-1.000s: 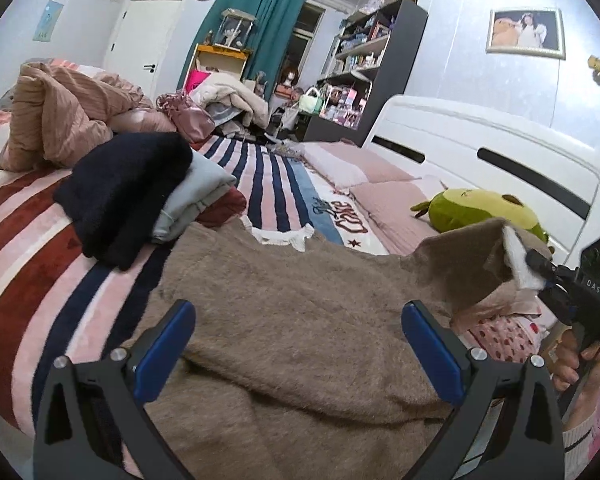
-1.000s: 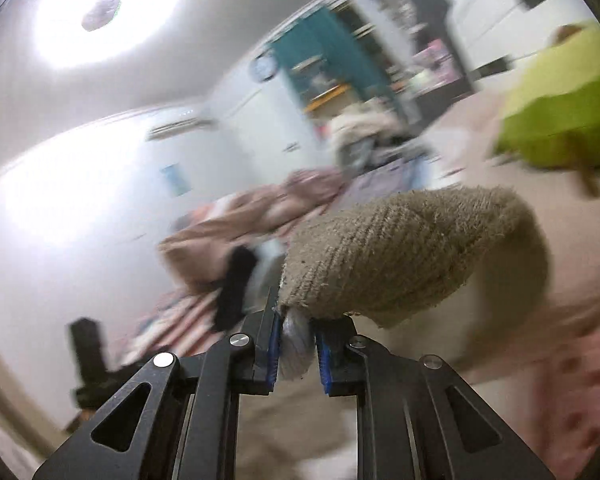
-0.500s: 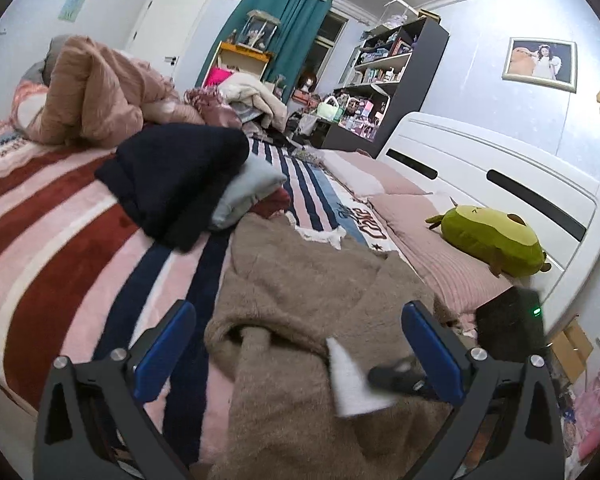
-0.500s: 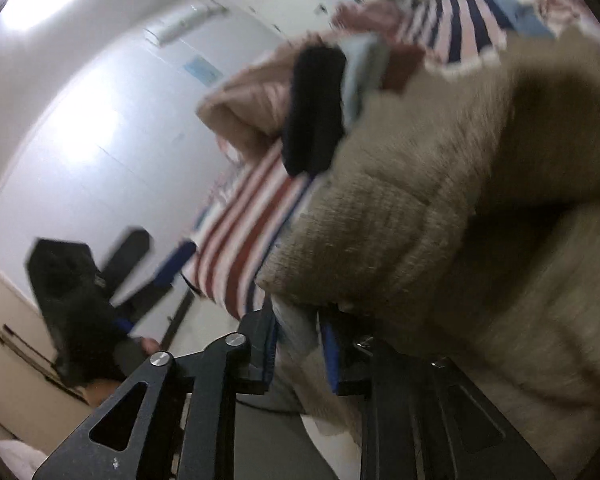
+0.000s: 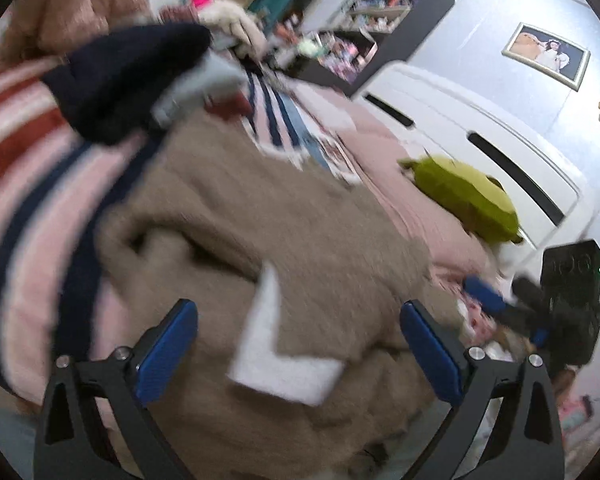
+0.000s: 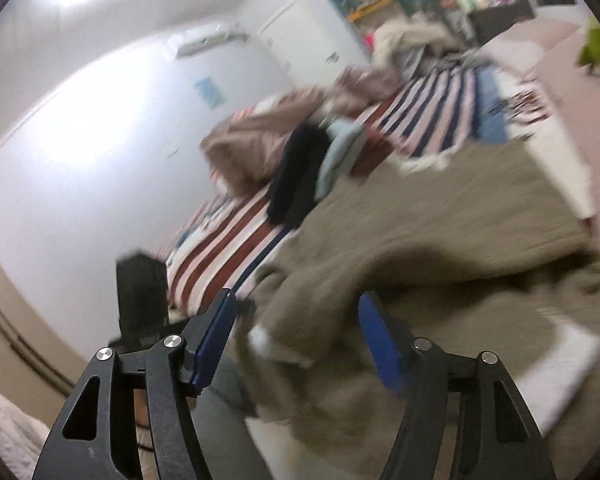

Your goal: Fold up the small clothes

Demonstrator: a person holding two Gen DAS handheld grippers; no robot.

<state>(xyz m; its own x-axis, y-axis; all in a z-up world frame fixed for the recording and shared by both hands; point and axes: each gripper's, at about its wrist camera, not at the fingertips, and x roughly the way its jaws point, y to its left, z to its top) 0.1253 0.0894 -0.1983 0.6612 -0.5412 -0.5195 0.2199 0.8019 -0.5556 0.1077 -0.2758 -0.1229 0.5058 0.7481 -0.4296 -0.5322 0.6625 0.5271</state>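
Left gripper (image 5: 298, 354): hovering with jaws spread wide, holding nothing, blue pads (image 5: 168, 354) flanking the near part of the brown knit garment (image 5: 260, 220). Right gripper (image 6: 298, 344): likewise gaping and empty, hanging over the near edge of the same garment (image 6: 440, 248); also showing at the right edge of the left wrist view (image 5: 500, 308).

Lying crumpled across the striped blanket (image 5: 24, 152) on the bed, with a white trimmed edge (image 5: 272, 356) turned up between the left jaws. Resting at far left of the garment: a dark navy garment (image 5: 128, 76) stacked over a pale grey one (image 5: 196, 84), touching the brown knit's far corner. Sitting at right near the white headboard (image 5: 480, 136): a green plush toy (image 5: 464, 196). Hanging on the far wall: a framed picture (image 5: 546, 54). Both views blurring heavily.
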